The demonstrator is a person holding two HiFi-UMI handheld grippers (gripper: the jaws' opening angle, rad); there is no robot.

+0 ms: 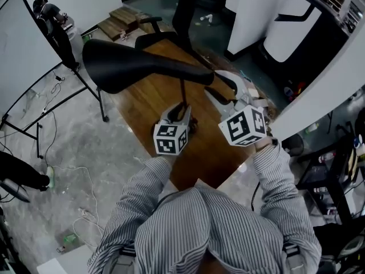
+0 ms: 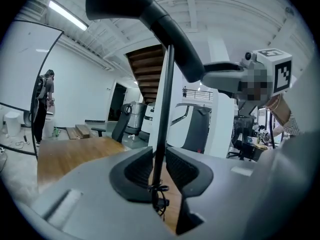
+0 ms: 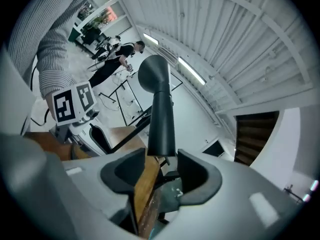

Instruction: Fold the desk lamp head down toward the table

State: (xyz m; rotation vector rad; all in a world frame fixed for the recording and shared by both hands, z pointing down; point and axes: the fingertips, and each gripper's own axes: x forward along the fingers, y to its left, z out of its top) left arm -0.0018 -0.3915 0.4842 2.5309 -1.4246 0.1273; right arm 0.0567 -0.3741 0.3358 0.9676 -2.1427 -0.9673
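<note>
The black desk lamp head [image 1: 131,64] stretches level above the wooden table [image 1: 145,107], carried on a thin black pole [image 1: 182,93]. My left gripper [image 1: 183,111] stands at the pole low down. In the left gripper view the pole [image 2: 165,99] runs up between the jaws of the left gripper [image 2: 159,157], whose pads stand just off it. My right gripper [image 1: 223,89] is open at the narrow end of the head. In the right gripper view the lamp head [image 3: 159,109] rises just past the wide jaws of the right gripper [image 3: 162,156].
A black office chair [image 1: 171,21] stands at the table's far side. A whiteboard on a stand [image 1: 28,56] and a person [image 1: 54,24] are to the left. Cables [image 1: 80,178] lie on the floor there. White cabinets [image 1: 319,90] stand at the right.
</note>
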